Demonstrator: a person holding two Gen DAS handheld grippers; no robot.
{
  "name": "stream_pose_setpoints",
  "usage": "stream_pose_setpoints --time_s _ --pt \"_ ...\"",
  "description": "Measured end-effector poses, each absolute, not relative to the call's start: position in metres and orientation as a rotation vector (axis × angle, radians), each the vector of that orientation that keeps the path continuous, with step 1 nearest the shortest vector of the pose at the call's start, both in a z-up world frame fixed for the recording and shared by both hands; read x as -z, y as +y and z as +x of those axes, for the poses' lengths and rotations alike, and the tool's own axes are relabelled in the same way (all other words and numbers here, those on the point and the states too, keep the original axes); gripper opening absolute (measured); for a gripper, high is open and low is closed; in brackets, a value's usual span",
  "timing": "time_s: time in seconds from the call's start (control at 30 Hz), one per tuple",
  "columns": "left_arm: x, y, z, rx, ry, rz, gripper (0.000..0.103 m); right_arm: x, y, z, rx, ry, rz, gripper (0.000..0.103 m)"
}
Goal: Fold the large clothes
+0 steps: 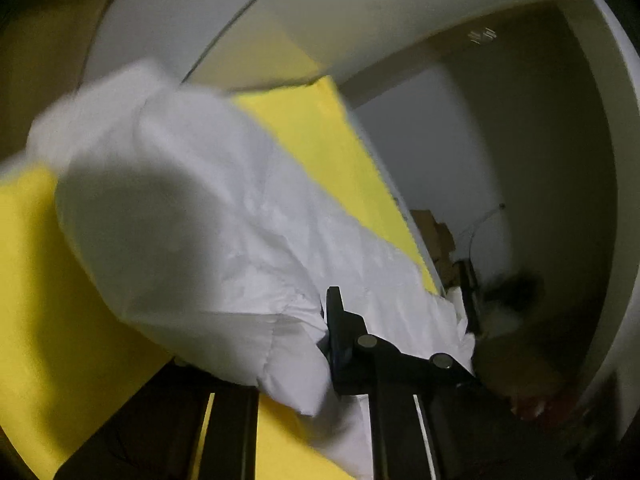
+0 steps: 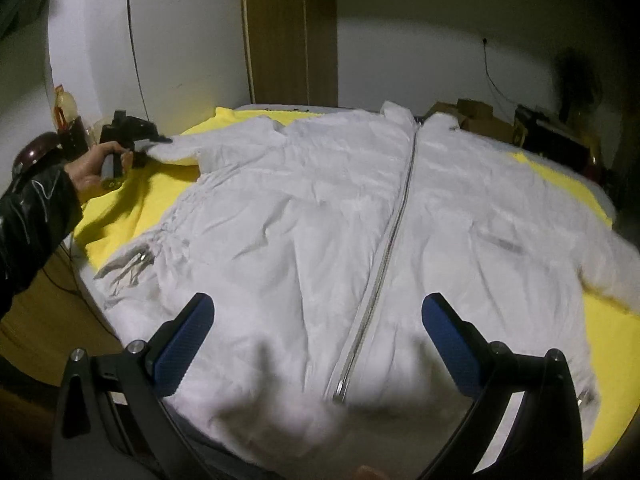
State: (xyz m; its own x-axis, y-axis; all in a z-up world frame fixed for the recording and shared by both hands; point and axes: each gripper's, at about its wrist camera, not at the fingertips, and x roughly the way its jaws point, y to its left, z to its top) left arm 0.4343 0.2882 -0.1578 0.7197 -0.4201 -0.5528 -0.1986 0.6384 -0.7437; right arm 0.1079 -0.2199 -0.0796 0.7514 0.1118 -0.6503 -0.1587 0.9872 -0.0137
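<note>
A large white zip-up jacket (image 2: 280, 208) lies spread front-up on a bed with a yellow cover (image 2: 120, 208); its zipper (image 2: 390, 248) runs down the middle. My left gripper (image 2: 156, 142), held by a person's hand (image 2: 90, 164), is shut on the end of the jacket's left sleeve at the far left of the bed. In the left wrist view, the white sleeve (image 1: 192, 220) bunches out from the closed left gripper (image 1: 327, 308) over the yellow cover (image 1: 32, 280). My right gripper (image 2: 318, 308) hovers open above the jacket's hem, blue pads wide apart, holding nothing.
A wooden wardrobe (image 2: 288, 32) stands behind the bed against the white wall. Cardboard boxes (image 2: 468, 114) and dark items sit at the far right. A dark round object (image 2: 34, 154) and a bottle (image 2: 66, 112) stand at the left. The person's black sleeve (image 2: 28, 216) reaches in from the left.
</note>
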Motion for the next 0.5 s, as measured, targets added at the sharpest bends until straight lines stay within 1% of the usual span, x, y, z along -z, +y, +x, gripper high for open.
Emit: stream_pose_setpoints --time_s 0.13,0.2,0.27,0.37,0.5 --pt "0.107 0.27 0.433 0.166 0.693 -0.658 0.01 0.057 -0.204 0.138 -0.108 0.679 -0.193 0.103" --pt "0.082 0.255 0.43 0.178 0.652 -0.554 0.01 0.046 -0.196 0.168 -0.08 0.695 -0.229 0.103" --pt "0.063 0.241 0.428 0.194 0.62 -0.495 0.009 0.038 -0.19 0.214 -0.099 0.741 -0.193 0.103" --pt "0.04 0.224 0.421 0.222 0.564 -0.439 0.009 0.042 -0.177 0.299 -0.098 0.823 -0.129 0.103" --pt "0.019 0.206 0.414 0.215 0.519 -0.378 0.009 0.062 -0.139 0.391 0.039 0.815 -0.227 0.103"
